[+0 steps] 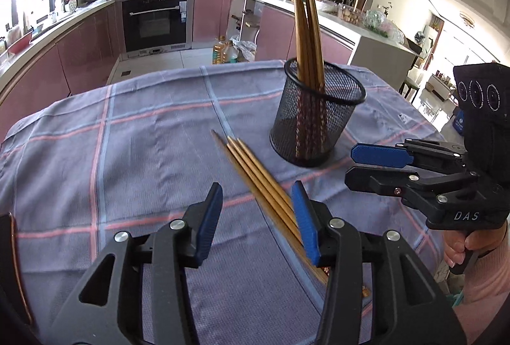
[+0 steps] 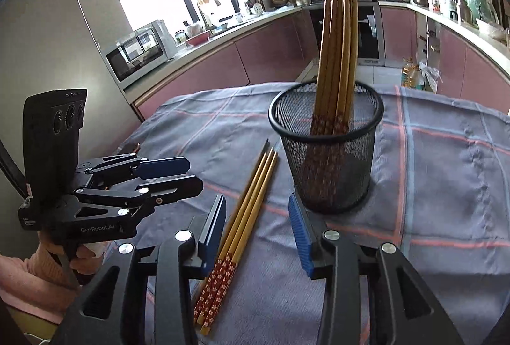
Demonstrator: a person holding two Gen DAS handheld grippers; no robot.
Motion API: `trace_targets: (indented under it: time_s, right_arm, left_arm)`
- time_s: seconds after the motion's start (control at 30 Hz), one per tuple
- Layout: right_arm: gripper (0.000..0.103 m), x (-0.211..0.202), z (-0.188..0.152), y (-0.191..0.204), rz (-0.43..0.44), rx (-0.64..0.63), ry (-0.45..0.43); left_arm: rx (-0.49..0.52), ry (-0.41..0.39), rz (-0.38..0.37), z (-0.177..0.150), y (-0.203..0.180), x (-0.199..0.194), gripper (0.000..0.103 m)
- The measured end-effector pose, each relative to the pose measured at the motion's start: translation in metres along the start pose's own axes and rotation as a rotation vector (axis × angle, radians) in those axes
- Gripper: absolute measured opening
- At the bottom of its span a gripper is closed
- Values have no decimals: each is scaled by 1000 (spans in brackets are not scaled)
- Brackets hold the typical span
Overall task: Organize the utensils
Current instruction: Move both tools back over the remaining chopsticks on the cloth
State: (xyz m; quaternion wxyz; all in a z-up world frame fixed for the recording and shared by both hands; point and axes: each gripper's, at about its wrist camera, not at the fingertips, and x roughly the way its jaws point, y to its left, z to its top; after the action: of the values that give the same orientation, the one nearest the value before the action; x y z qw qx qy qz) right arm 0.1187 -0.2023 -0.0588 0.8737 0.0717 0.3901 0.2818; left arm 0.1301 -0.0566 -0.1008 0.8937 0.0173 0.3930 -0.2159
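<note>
Chopsticks (image 2: 245, 195), the loose ones lying bunched on the checked tablecloth (image 2: 430, 185), sit right in front of my two grippers, both of which hang with their blue pads apart and nothing pinched between them. My left gripper (image 1: 258, 217) has the bundle running under its right-hand pad, while my right gripper (image 2: 258, 230) straddles the same sticks, which lie nearer its left pad (the red flowered handle ends point back toward me, the plain tips toward the holder). Just beyond the tips stands the black mesh holder (image 2: 328, 153), upright, with several more chopsticks (image 2: 338, 58) already leaning inside it, handle ends down. Farther out, pink cabinets (image 2: 255, 55) and an oven (image 1: 156, 23) ring the room. By my reckoning these sticks are light, stiff and smooth, so they will not bend but may roll or fan apart under a pinch, and a single one could slip out of a loose bundle. I judge the surest hold to be across the whole bunch near its middle or toward the patterned handles, where they lie tight together, squeezing them side to side so they stay stacked when tipped upright for the holder.
</note>
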Motion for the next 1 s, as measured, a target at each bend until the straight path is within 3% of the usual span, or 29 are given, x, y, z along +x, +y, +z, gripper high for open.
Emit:
trace_targets:
  time_s: [0.4,1.0]
  right_arm:
    - [39,9,-25,-9,0,78,37]
    - [39,14,-27,-7,2,74,52]
  left_arm:
    - [-4,98,4,-24,-10,30,45]
    - [19,118,47,-26,-17,34,45]
